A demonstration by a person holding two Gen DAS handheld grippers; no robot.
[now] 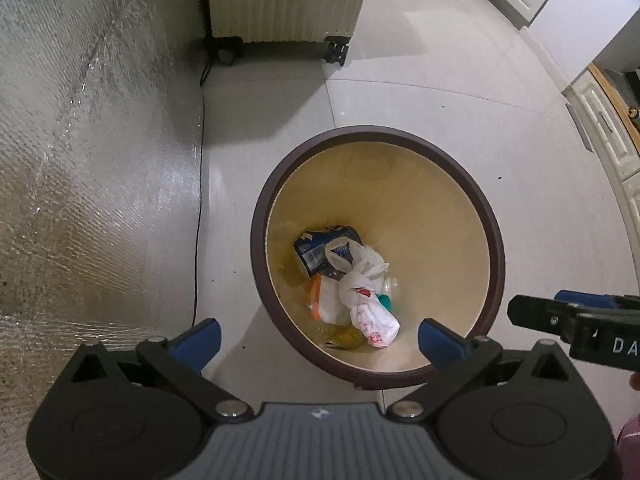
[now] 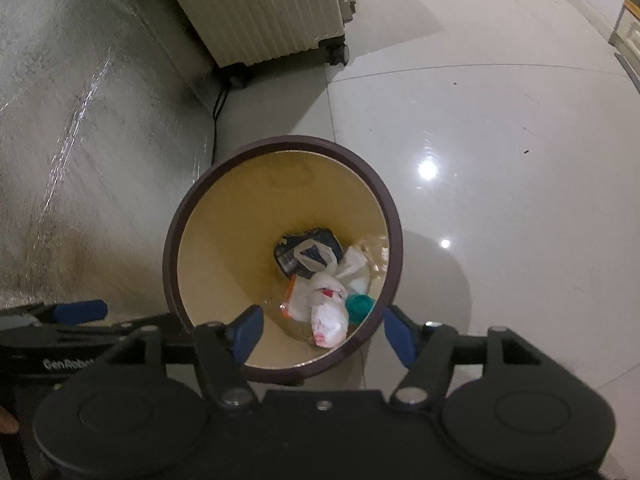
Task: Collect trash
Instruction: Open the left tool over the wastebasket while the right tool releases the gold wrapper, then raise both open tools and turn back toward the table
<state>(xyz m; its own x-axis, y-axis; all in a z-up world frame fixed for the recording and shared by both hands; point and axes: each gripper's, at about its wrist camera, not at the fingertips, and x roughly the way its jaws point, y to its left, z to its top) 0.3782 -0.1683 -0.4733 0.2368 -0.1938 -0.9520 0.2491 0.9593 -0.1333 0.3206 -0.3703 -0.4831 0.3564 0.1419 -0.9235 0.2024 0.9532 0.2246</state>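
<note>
A round bin with a dark brown rim (image 1: 276,184) and tan inside stands on the tiled floor; it also shows in the right wrist view (image 2: 180,216). Inside lie a white knotted plastic bag (image 1: 370,304) (image 2: 328,320), a dark blue wrapper (image 1: 320,246) (image 2: 308,246), a teal cap (image 2: 359,307) and orange scraps. My left gripper (image 1: 320,338) is open and empty above the bin's near rim. My right gripper (image 2: 322,330) is open and empty over the bin's near edge. The right gripper's tip shows in the left wrist view (image 1: 560,312).
A silver foil-covered wall (image 1: 80,160) runs along the left. A cream ribbed suitcase on wheels (image 1: 284,0) stands behind the bin, with a black cable (image 1: 198,220) down the wall edge. White cabinets (image 1: 600,128) stand at the right.
</note>
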